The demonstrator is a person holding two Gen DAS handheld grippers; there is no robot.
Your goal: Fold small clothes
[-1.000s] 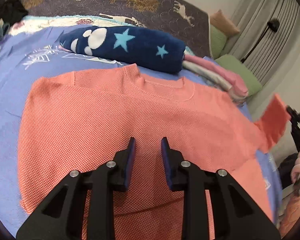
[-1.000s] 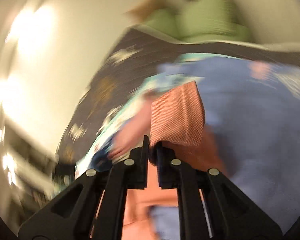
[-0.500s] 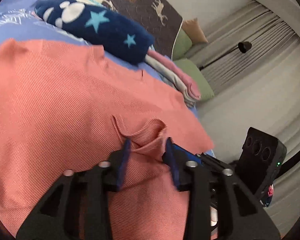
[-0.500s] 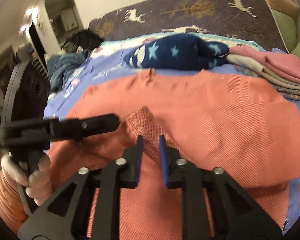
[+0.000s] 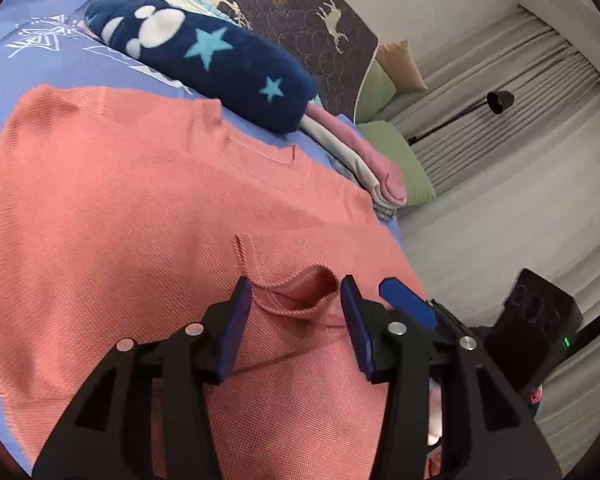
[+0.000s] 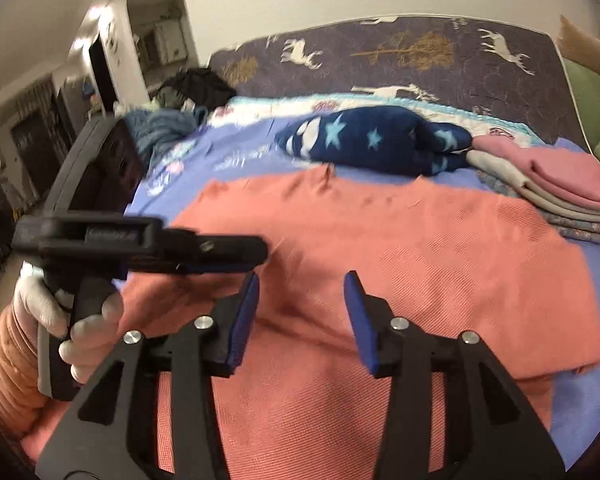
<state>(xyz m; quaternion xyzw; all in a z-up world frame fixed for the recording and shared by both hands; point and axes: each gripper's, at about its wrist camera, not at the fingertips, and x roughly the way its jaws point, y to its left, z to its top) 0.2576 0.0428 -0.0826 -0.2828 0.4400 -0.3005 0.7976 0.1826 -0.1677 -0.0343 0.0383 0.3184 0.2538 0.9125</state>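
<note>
A salmon knit sweater lies flat on the blue bedsheet, neckline toward the headboard. One sleeve is folded across its body, and the cuff rests loose between the fingers of my left gripper. Those jaws are opening and the pads stand clear of the cuff. My right gripper hovers just over the sweater; its jaws are opening too, with nothing between them. In the right wrist view my left gripper shows side-on, held by a gloved hand.
A rolled navy blanket with stars lies behind the sweater. A stack of folded pink and grey clothes sits at the right. Green pillows, a floor lamp and curtains lie beyond the bed's edge. A blue knit heap sits far left.
My right gripper swung the sleeve in from the right, laid it on the sweater's body and let go. Both grippers' jaws have spread wider. The left view has rolled.
</note>
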